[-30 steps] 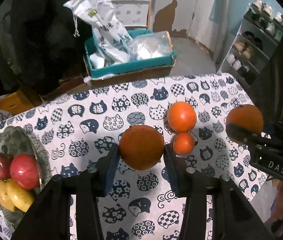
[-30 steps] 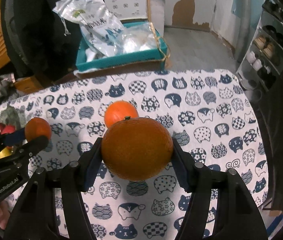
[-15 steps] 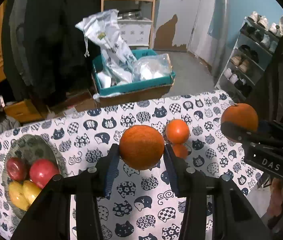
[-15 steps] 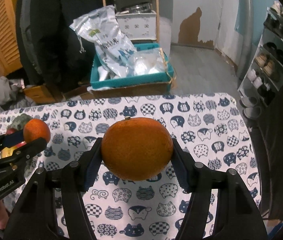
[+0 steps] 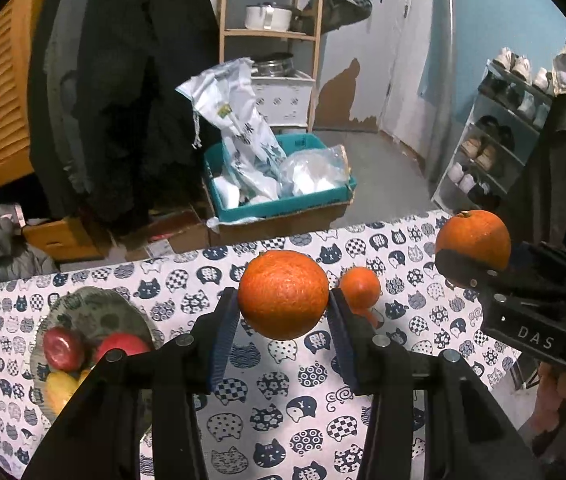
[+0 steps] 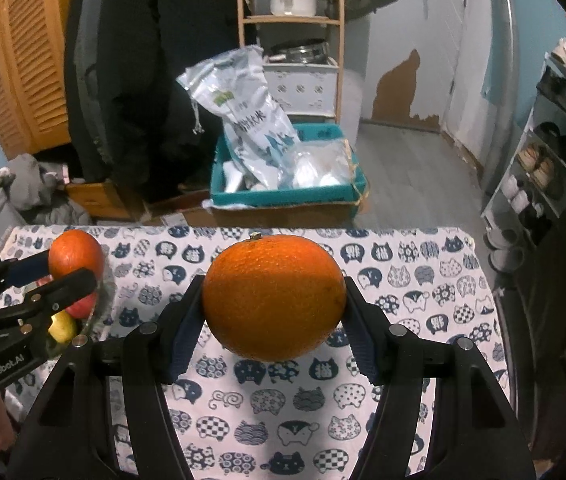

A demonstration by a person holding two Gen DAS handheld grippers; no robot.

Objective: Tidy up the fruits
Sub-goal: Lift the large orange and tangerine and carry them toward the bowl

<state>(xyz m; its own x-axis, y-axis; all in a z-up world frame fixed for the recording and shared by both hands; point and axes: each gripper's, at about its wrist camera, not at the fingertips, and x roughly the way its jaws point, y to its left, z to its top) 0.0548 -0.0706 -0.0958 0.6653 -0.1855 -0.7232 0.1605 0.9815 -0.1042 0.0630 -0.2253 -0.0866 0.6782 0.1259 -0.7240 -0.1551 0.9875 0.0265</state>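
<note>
Writing first: "DAS" in white on the black body of the right gripper [image 5: 473,258] as seen from the left wrist cam; "GenRobot.AI" on the left gripper [image 6: 71,268] body as seen from the right cam. White bag [image 5: 239,120] w/ green label patch & dark print stands in a teal box [image 5: 283,208] on the floor beyond the table, next to clear plastic bags; print too small to read. Glass plate [image 5: 83,312] at the table's left end holds 2 red fruits [image 5: 63,348] + yellow ones [image 5: 59,388]. Left gripper is clamped on a medium orange [image 5: 283,294], blue pads pressing both sides, held above the cat-print tablecloth [image 5: 267,400]. Right gripper is clamped on a bigger orange [image 6: 274,296], stem nub up, also off the table. 2 small oranges [image 5: 360,286] sit on the cloth, touching each other, between the two grippers in the left view; the nearer one mostly hidden behind the left gripper's pad. Shoe rack [image 5: 495,132] at right, wooden shelf w/ white pot [image 5: 267,16] at back.
</note>
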